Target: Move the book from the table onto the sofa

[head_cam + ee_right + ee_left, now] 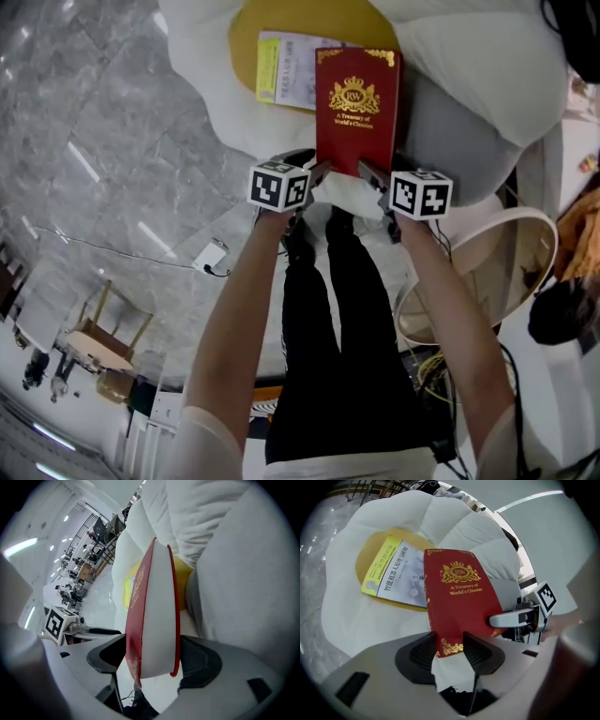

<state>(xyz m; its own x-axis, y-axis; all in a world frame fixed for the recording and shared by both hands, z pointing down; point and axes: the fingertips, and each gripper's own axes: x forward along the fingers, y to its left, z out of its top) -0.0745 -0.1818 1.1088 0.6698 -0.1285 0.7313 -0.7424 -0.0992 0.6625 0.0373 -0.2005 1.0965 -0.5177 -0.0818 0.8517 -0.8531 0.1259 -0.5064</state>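
Note:
A red hardback book (356,103) with a gold crest hangs tilted over the white puffy sofa (211,84), its far end above the yellow cushion (248,28). My left gripper (314,169) is at the book's near left corner. In the left gripper view the gold-trimmed corner (450,646) sits between both pads and touches them. My right gripper (373,173) is at the near right corner. In the right gripper view the book (154,616) stands edge-on, its full thickness filling the jaws. Whether its far end touches the cushion I cannot tell.
A second book with a yellow and white cover (286,70) lies on the yellow cushion, partly under the red one. A round white-rimmed side table (539,234) stands at the right. Grey marble floor (94,141) with a cable and a small white box (211,255) lies to the left.

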